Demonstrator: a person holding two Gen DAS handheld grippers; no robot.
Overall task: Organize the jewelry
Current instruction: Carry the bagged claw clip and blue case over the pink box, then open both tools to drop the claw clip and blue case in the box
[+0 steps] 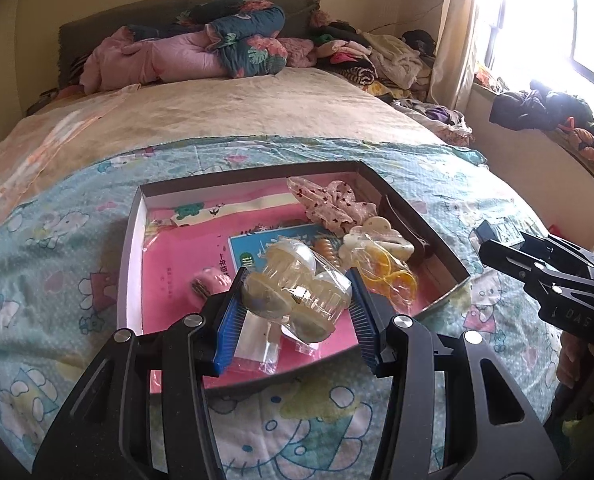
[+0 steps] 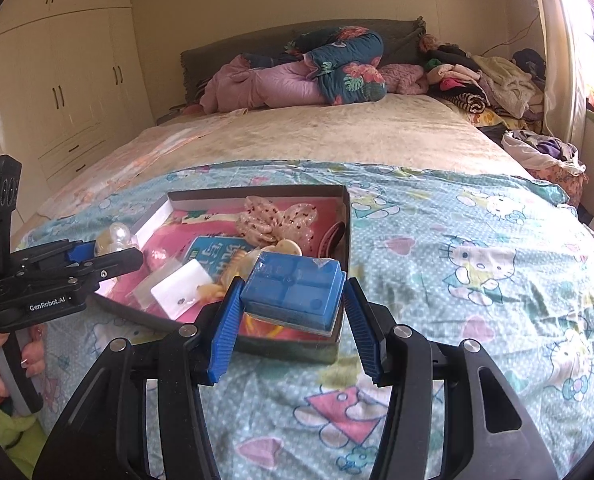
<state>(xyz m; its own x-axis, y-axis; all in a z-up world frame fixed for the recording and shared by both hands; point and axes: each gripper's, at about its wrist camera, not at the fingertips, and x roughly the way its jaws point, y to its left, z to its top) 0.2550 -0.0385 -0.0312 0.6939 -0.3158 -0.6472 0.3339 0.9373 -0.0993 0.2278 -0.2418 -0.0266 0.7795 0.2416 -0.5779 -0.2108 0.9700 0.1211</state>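
Over a cartoon-print bedspread (image 2: 457, 240), the left gripper (image 1: 297, 300) is clamped on a clear bag of pale hair clips (image 1: 293, 284), its blue pads partly closed against both sides, holding it above the near end of a shallow box (image 1: 135, 240). The right gripper (image 2: 293, 304) holds a blue plastic case (image 2: 295, 286) squeezed between its pads above the box's near right corner. A spotted scrunchie (image 1: 333, 204) and yellow rings (image 1: 393, 280) lie in the box.
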